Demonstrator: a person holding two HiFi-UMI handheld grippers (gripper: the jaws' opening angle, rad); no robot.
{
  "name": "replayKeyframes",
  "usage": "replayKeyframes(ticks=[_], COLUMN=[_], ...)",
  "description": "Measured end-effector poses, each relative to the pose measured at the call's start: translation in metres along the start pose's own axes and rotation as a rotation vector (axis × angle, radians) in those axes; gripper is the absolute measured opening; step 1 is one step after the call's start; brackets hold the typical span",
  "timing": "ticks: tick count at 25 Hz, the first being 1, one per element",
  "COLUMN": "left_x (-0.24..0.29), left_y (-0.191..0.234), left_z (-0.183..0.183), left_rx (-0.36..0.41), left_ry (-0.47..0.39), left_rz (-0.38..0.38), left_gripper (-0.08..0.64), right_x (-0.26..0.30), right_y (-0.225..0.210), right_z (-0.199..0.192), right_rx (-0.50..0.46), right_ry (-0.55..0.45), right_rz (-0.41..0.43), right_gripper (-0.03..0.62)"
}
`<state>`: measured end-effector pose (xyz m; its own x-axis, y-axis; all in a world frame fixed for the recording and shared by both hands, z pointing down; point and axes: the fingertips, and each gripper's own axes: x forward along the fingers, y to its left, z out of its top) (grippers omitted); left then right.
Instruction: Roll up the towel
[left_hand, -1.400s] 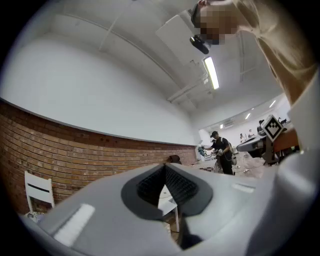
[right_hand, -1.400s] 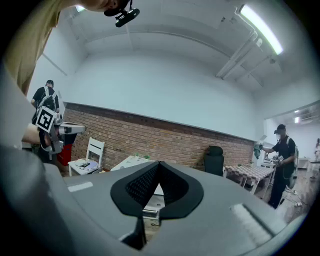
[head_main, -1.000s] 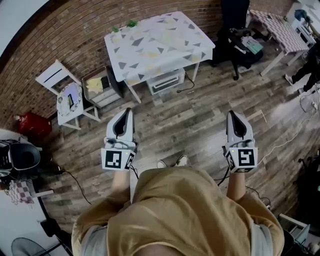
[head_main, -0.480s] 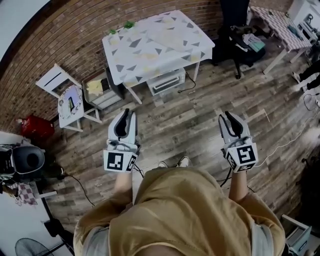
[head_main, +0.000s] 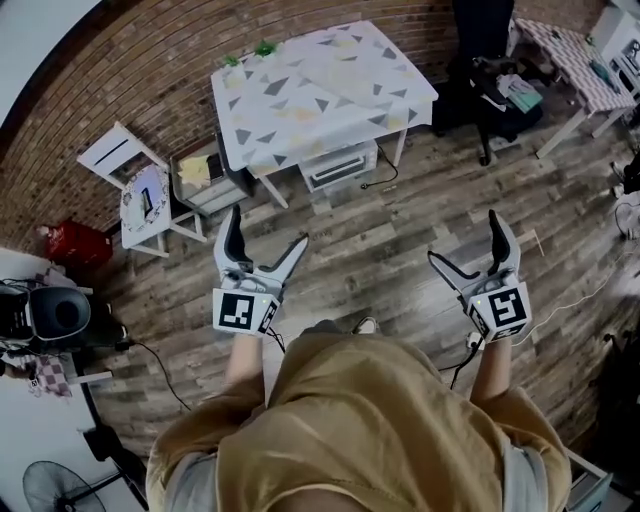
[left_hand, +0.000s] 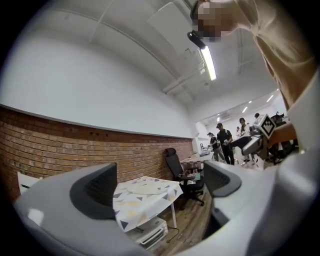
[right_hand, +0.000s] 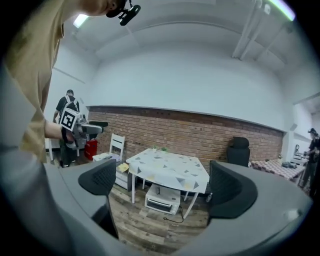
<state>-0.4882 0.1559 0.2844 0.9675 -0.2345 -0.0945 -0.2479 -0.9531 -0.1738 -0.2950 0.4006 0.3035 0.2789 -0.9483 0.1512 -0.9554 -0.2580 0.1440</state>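
Pale towel (head_main: 335, 70), spread flat on the triangle-patterned table (head_main: 262, 128), details indistinct

Looks like a lab or studio workroom, not a home. There's a long brick wall (head_main: 120, 90) down one side and a plank floor (head_main: 370, 250). Overhead, a bare white ceiling with a strip light (left_hand: 208, 62) and exposed pipes (right_hand: 250, 35). A table (head_main: 320, 85) under a triangle-print cloth has a white appliance (head_main: 338, 165) parked beneath it, cable (head_main: 378, 178) trailing off. There's a black office chair (head_main: 478, 35), a second table (head_main: 565, 60) in checked cloth, and a fan (head_main: 50, 488) in the corner. Further back, people (left_hand: 223, 142) stand in a group.
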Motion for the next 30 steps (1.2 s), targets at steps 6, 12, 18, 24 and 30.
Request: replayKeyframes(ticks=[6, 12, 18, 24, 30], left_x=[0.002, 0.037, 0.121, 0.243, 0.343], left_y=[0.002, -0.002, 0.003, 0.034, 0.094], left_z=[-0.020, -0.036, -0.062, -0.105, -0.140], left_rx=[-0.019, -0.012, -0.041, -0.078, -0.131], left_ry=[0.058, 0.077, 0.077, 0.103, 0.138], left_rz=[0.033, 0.015, -0.054, -0.084, -0.090], left_gripper=[0.574, 0.572, 0.572, 0.571, 0.571], right_x=[0.015, 0.035, 0.081, 0.164, 0.277], right_y=[-0.005, -0.009, -0.045, -0.106, -0.151], right_z=[-0.022, -0.045, -0.057, -0.057, -0.042], right_rx=[0.015, 0.057, 0.067, 0.048, 0.030], right_ry=[0.064, 0.088, 0.123, 0.230, 0.280], right_rz=[0.042, 0.057, 0.035, 0.024, 0.111], right_gripper=[0.560, 0.558, 0.558, 0.557, 0.557])
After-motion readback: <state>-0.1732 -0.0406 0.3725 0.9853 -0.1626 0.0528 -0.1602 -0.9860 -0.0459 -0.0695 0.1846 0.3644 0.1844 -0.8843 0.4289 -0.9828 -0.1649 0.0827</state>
